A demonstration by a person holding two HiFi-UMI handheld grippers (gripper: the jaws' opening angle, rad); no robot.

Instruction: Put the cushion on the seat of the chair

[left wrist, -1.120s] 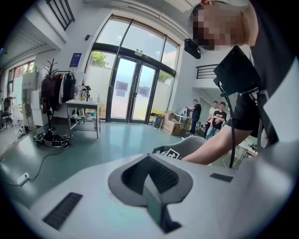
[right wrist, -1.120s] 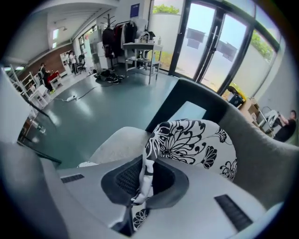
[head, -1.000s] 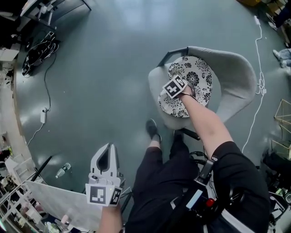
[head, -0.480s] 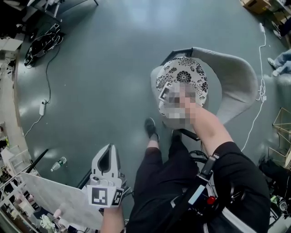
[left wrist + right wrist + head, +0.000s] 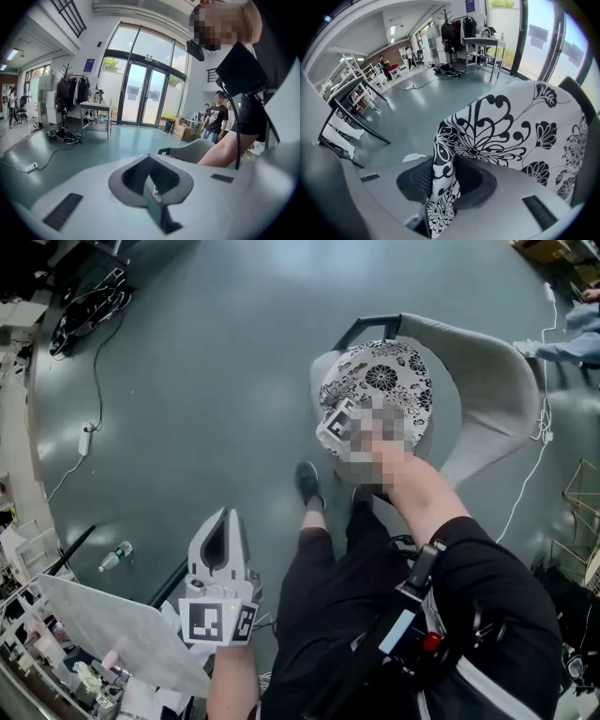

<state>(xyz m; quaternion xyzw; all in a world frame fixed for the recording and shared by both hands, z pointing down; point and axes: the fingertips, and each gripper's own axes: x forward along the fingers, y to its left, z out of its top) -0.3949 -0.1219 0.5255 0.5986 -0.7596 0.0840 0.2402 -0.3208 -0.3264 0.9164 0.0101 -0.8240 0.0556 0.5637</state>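
A person stands over a grey chair (image 5: 492,390), seen from above, with a claw in each hand. The right claw (image 5: 440,185) points steeply down at a cushion (image 5: 382,388), white with black flowers. The cushion lies on the seat and covers most of it.

In the right gripper view, a fold of the cushion's edge stands between the two jaws, pinched in the narrow gap, and the jaws are opening. The rest of the cushion spreads out ahead of that claw and to its right.

The left claw (image 5: 222,526) hangs well apart from the chair, at the person's left side, over the grey-green floor (image 5: 206,362). Its jaws are pressed together and hold nothing.

A dark shoe (image 5: 307,484) rests on the floor between the two claws, near the chair's front edge. A small bottle (image 5: 114,557) lies on the floor to the left of the left claw. A cable (image 5: 94,395) trails across the floor well beyond that claw.
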